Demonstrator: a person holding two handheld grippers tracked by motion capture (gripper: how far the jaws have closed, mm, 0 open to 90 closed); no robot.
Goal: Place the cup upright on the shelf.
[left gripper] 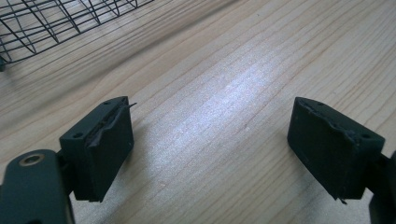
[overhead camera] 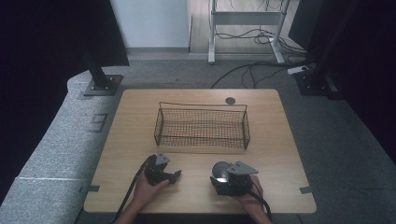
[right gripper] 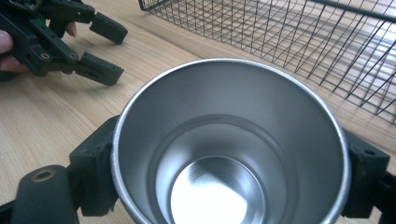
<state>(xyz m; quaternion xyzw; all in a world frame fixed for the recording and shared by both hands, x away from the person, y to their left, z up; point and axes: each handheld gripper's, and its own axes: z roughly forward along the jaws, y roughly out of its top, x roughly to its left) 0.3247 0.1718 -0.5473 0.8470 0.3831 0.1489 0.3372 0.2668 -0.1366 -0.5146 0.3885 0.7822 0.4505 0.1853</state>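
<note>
Right gripper (right gripper: 229,154): fingers (right gripper: 95,172) pinch a steel cup (right gripper: 229,140) by its sides, near the bench (overhead camera: 280,140) front edge. Left gripper (left gripper: 210,144): fingers spread, holding nothing. Wire basket (overhead camera: 201,125) sits mid-bench, apart from both.

No readable text, label, brand, number or sign in any of the views — nothing printed on what shows.
</note>
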